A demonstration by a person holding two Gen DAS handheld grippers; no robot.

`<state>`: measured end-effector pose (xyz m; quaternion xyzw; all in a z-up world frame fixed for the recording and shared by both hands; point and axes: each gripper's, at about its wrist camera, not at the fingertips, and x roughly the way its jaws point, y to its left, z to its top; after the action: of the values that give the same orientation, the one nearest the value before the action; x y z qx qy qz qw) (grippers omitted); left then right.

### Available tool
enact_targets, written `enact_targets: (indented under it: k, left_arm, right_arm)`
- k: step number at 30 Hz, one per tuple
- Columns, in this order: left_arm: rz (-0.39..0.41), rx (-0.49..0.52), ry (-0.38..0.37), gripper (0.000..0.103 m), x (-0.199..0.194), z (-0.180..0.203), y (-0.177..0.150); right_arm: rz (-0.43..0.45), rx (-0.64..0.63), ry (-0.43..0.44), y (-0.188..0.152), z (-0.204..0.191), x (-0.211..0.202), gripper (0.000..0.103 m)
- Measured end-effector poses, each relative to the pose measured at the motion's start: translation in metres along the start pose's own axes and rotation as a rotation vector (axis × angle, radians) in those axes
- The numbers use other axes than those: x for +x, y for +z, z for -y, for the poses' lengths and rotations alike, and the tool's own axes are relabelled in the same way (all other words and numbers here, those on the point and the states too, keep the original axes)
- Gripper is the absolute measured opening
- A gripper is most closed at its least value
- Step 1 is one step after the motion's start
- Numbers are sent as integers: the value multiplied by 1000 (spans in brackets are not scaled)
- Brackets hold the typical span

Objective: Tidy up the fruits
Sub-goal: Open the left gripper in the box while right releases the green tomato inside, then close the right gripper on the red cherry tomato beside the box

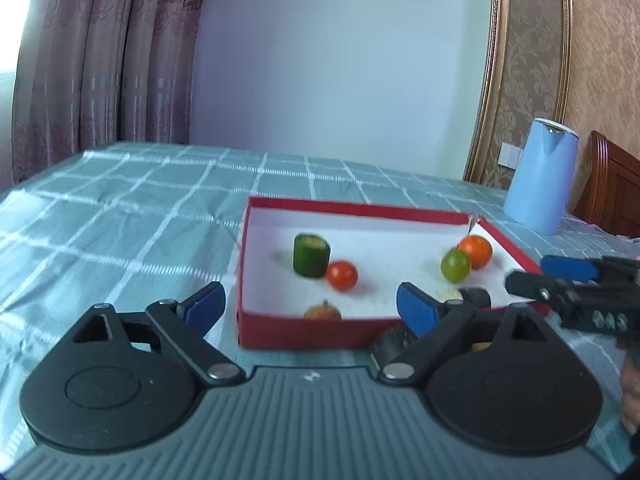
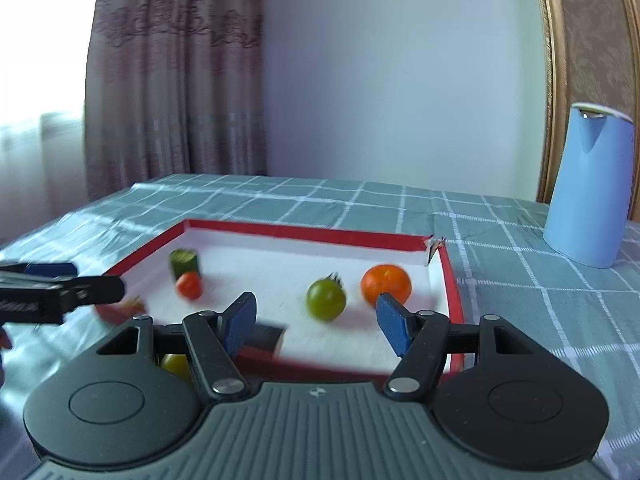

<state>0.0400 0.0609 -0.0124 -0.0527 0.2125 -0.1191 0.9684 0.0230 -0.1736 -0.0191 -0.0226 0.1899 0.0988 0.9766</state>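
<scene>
One red box (image 1: 304,330) with a white floor sits on the checked cloth (image 1: 120,220), and most of the fruit lies inside it. Left to right in the left wrist view: one green cucumber stub (image 1: 311,255) standing upright, one red tomato (image 1: 341,275) touching it, one brownish fruit (image 1: 322,312) against the near wall, one green tomato (image 1: 455,265), and one orange (image 1: 476,251) just behind it near the torn far corner. One yellow fruit (image 2: 175,363) shows outside the box by the near wall, partly hidden. One blue jug (image 1: 540,176) stands well apart at the right. The left gripper (image 1: 310,306) is released, its jaws spread wide with nothing between them. The right gripper (image 2: 316,322) is likewise released and empty, hovering over the box's near edge. No writing can be read.
</scene>
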Motion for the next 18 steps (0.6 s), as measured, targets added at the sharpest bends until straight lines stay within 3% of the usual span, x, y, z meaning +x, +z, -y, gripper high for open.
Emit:
enact_targets:
  k: [8,18]
  left_arm:
    - [-85,-59,-29,94,12,-9,-2]
    - [-128,-62,-39,96,17,-10,-5]
  right_arm:
    - [-45,-114,21,-24,-27,-25,66]
    - [-136,-58,93,-23,-27,-8,66]
